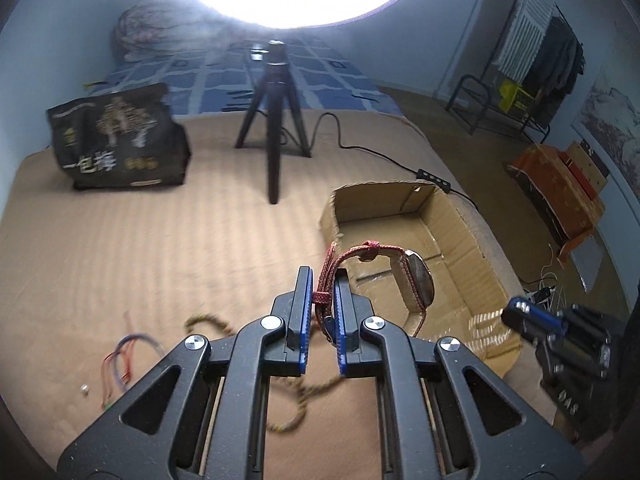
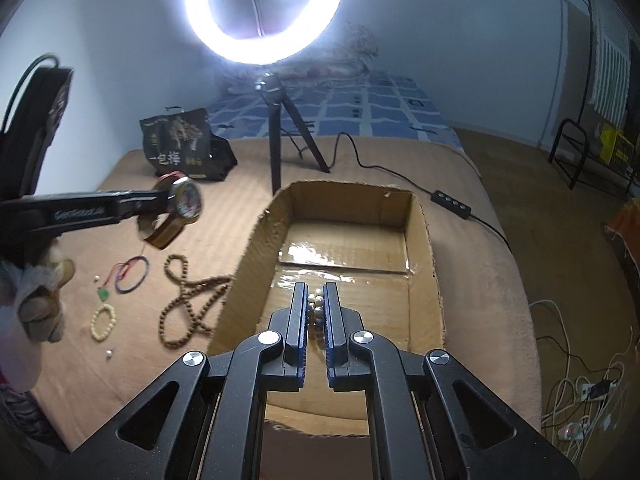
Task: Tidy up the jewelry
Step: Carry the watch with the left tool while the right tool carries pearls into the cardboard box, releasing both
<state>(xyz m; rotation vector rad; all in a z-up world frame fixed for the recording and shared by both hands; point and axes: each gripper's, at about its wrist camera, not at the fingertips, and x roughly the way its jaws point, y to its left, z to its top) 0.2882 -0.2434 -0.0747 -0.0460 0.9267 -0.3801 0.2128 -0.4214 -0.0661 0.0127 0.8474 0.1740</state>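
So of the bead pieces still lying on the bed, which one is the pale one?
The small cream bead bracelet, a closed ring near the bed's front edge. The long brown bead string beside it is darker and sprawls in loops toward the cardboard box.

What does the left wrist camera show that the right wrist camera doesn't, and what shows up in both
Only the left wrist view shows the red woven strap pinched in the left gripper, and the right gripper from outside.

Only the right wrist view shows the pale bead bracelet clamped in that gripper, plus the loose cream bracelet and green pendant.

Both show the watch, cardboard box, long brown bead strand and black bag.
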